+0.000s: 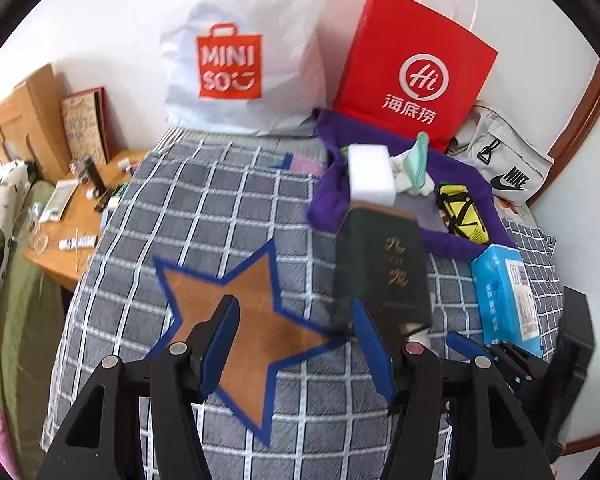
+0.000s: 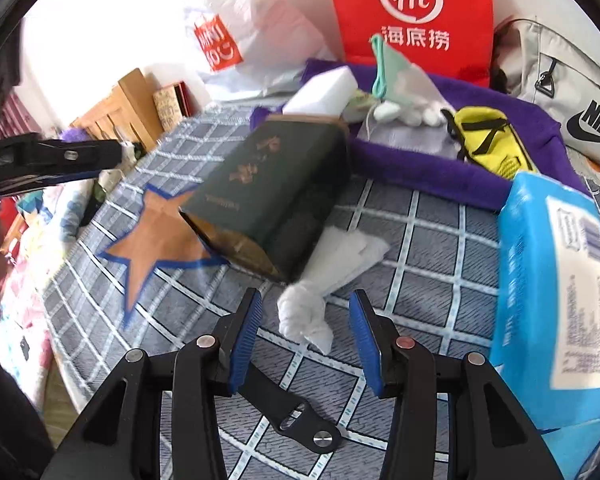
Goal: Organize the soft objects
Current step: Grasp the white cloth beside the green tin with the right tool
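A purple fabric tray (image 1: 452, 244) (image 2: 428, 168) lies on the checked bedspread and holds a yellow pouch (image 1: 462, 216) (image 2: 490, 140), white socks and a mint cloth (image 1: 416, 162) (image 2: 392, 76). A white sponge block (image 1: 370, 174) (image 2: 324, 90) rests at its near-left rim, behind a dark green box (image 1: 384, 276) (image 2: 272, 188). A knotted white cloth (image 2: 308, 312) lies between the fingers of my open right gripper (image 2: 306, 334). My left gripper (image 1: 296, 344) is open and empty over the brown star patch (image 1: 244, 316), left of the green box.
A blue tissue pack (image 1: 506, 296) (image 2: 552, 300) lies at the right. A white Miniso bag (image 1: 240, 48), a red paper bag (image 1: 412, 68) and a grey Nike bag (image 1: 504, 160) stand by the wall. A cluttered wooden side table (image 1: 72, 220) is at the left.
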`<action>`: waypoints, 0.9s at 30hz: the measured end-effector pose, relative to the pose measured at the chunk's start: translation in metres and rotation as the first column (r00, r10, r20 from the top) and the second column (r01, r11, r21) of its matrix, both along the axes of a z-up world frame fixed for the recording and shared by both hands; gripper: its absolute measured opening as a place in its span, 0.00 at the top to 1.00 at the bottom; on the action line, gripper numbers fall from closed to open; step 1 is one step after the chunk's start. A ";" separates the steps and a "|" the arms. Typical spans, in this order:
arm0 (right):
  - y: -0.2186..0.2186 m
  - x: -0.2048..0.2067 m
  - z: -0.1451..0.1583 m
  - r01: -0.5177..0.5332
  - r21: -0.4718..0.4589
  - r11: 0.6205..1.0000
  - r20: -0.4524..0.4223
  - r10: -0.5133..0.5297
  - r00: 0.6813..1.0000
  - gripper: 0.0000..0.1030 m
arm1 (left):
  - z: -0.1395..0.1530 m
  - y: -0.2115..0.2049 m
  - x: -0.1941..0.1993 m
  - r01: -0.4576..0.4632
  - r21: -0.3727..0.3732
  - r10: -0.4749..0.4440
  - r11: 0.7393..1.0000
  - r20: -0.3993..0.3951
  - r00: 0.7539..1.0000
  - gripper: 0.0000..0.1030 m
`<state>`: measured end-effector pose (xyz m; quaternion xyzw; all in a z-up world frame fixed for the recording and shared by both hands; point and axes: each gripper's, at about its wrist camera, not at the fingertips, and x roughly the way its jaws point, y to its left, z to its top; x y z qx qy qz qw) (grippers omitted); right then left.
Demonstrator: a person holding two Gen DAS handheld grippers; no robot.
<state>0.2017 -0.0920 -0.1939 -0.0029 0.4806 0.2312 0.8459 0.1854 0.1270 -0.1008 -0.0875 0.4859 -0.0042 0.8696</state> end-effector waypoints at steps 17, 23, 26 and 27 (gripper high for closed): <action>-0.014 -0.011 -0.010 0.037 -0.019 0.999 0.004 -0.037 0.999 0.78 | -0.031 -0.029 -0.021 0.046 0.001 -0.045 0.999 -0.087 0.995 0.45; -0.039 -0.037 0.018 0.031 0.022 0.999 0.060 -0.033 0.998 0.78 | -0.042 -0.059 -0.041 0.082 -0.005 -0.082 0.997 -0.136 0.987 0.45; -0.050 -0.054 0.024 0.020 0.054 0.998 0.059 -0.024 0.998 0.78 | -0.048 -0.069 -0.052 0.071 -0.020 -0.073 0.997 -0.155 0.985 0.45; -0.050 -0.060 0.023 0.018 0.056 0.998 0.060 -0.021 0.998 0.78 | -0.050 -0.072 -0.055 0.069 -0.027 -0.072 0.997 -0.163 0.984 0.45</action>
